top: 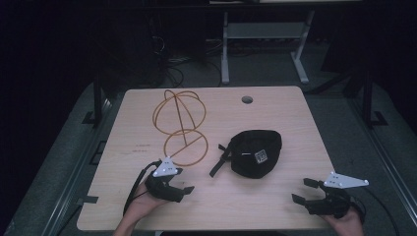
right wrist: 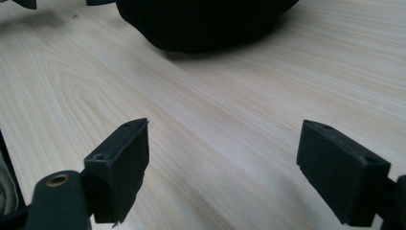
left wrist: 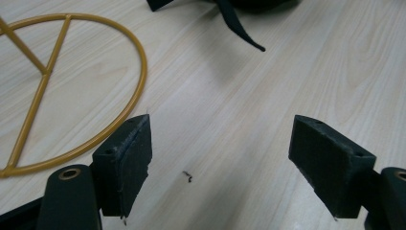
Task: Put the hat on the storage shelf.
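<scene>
A black cap [top: 256,152] with a loose strap [top: 220,160] lies right of the table's middle. A gold wire stand [top: 180,125] with a round base ring rises at the centre left. My left gripper [top: 183,189] rests low near the front left, just below the stand's ring, open with bare wood between its pads [left wrist: 129,160]. The ring [left wrist: 95,139] curves past its left jaw, and the strap tip [left wrist: 244,36] lies ahead. My right gripper [top: 301,190] sits at the front right, open, pointing toward the cap [right wrist: 206,21] with only tabletop between its pads [right wrist: 122,163].
The light wooden table [top: 275,206] has a round cable hole [top: 247,100] at the back. Behind it are a white desk frame [top: 265,39] and dark floor with cables. A small dark speck [left wrist: 188,177] lies on the wood between the left jaws.
</scene>
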`<state>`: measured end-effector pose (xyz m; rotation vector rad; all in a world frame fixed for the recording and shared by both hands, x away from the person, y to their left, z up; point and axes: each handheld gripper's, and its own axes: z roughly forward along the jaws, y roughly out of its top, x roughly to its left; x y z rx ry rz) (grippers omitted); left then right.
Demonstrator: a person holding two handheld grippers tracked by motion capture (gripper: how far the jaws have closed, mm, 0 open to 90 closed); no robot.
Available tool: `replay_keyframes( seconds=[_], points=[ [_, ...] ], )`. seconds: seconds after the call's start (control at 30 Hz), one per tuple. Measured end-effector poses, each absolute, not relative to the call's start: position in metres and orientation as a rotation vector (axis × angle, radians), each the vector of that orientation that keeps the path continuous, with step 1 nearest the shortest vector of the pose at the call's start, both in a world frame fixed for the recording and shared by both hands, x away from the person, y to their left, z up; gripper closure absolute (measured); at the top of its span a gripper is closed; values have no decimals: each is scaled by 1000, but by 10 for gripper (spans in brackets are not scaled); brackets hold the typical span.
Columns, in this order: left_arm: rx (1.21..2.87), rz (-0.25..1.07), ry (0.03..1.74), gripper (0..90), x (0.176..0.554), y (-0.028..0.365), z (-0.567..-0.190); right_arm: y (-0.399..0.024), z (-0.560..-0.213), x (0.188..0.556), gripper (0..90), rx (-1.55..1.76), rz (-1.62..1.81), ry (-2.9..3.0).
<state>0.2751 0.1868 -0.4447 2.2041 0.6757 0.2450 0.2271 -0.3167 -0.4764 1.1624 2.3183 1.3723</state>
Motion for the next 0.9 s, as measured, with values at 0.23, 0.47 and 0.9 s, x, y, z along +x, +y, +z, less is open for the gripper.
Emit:
replay_keyframes(
  seconds=[0.23, 0.47, 0.9],
  points=[
    [2202, 225, 635, 227, 272, 174, -436, -316, -472, 226, 181, 1167, 1387, 2291],
    [2175, 189, 615, 224, 276, 158, -423, -316, -464, 225, 181, 1151, 1391, 2264],
    [2184, 160, 535, 223, 287, 122, -400, -314, -462, 223, 191, 1131, 1373, 2241]
  ],
)
